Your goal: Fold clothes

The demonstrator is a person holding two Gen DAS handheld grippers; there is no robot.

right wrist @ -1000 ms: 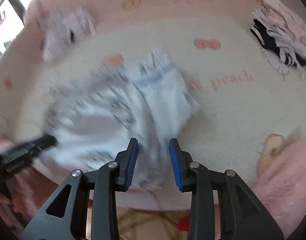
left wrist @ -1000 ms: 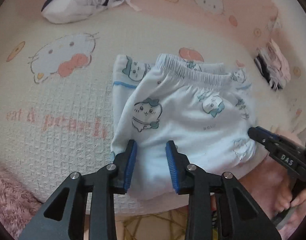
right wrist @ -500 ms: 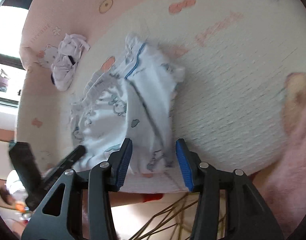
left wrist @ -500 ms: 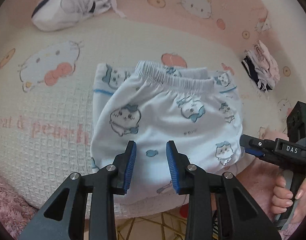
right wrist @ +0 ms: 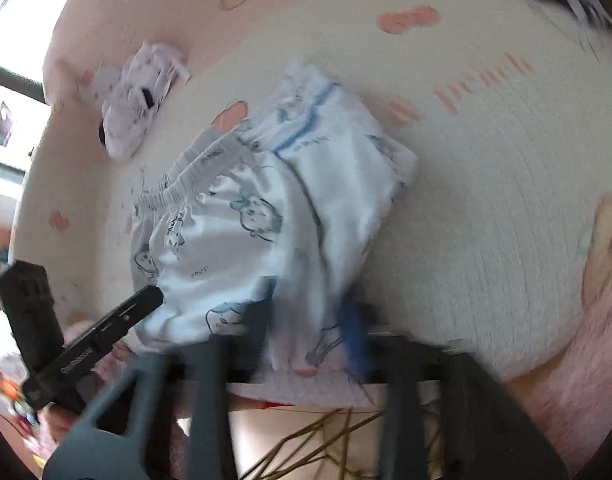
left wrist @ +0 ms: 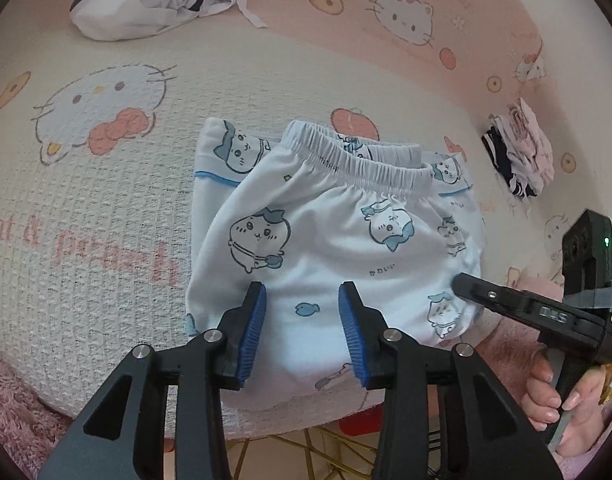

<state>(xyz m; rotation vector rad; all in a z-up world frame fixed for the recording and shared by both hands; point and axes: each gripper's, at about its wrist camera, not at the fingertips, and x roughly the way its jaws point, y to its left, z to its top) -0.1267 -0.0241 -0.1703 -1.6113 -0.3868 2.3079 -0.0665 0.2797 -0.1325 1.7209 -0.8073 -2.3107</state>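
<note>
White shorts [left wrist: 330, 248], blue cartoon print; cream-pink cat-print blanket [left wrist: 106, 168].

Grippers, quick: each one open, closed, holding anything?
Left gripper: open, jaws just been opening, above the shorts, not gripping.
Right gripper: jaws just been closing around the shorts' edge; blur hides whether they grip.

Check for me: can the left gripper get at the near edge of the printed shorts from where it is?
Probably yes. The left gripper hangs open right over the near part of the printed shorts, nothing lying between. The right gripper sits at the shorts' far right side, apart from it.
</note>
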